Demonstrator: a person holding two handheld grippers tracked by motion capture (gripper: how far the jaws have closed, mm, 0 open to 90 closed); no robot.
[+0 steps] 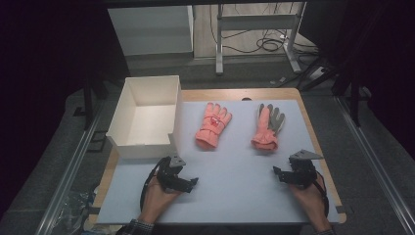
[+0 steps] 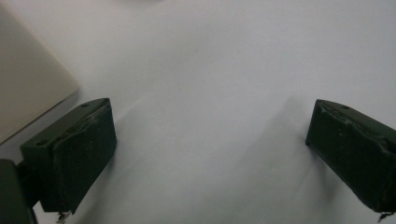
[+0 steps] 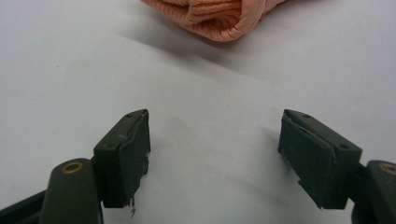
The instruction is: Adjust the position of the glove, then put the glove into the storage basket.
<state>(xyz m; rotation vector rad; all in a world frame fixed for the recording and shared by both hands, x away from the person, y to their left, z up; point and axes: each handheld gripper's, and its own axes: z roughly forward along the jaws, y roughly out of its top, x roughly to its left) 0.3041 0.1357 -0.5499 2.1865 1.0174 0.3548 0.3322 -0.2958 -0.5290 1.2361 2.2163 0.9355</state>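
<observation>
Jaws on both grippers stand wide apart with nothing between them, over bare white mat (image 1: 235,186). Left gripper (image 1: 188,183) sits just below the white box (image 1: 147,115); right gripper (image 1: 280,172) rests near the cuff of the right glove (image 1: 266,127). 2 pink gloves lie side by side, left glove (image 1: 213,125) beside the box.

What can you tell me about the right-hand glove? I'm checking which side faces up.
The right glove is salmon-pink with a ribbed knit cuff. Its fingers and upper part look grey, the palm side probably facing up. It lies flat on the white mat, fingers pointing away from the person, cuff nearest the right gripper. Nothing touches it but the mat; the gripper's open jaws stand short of the cuff.
</observation>
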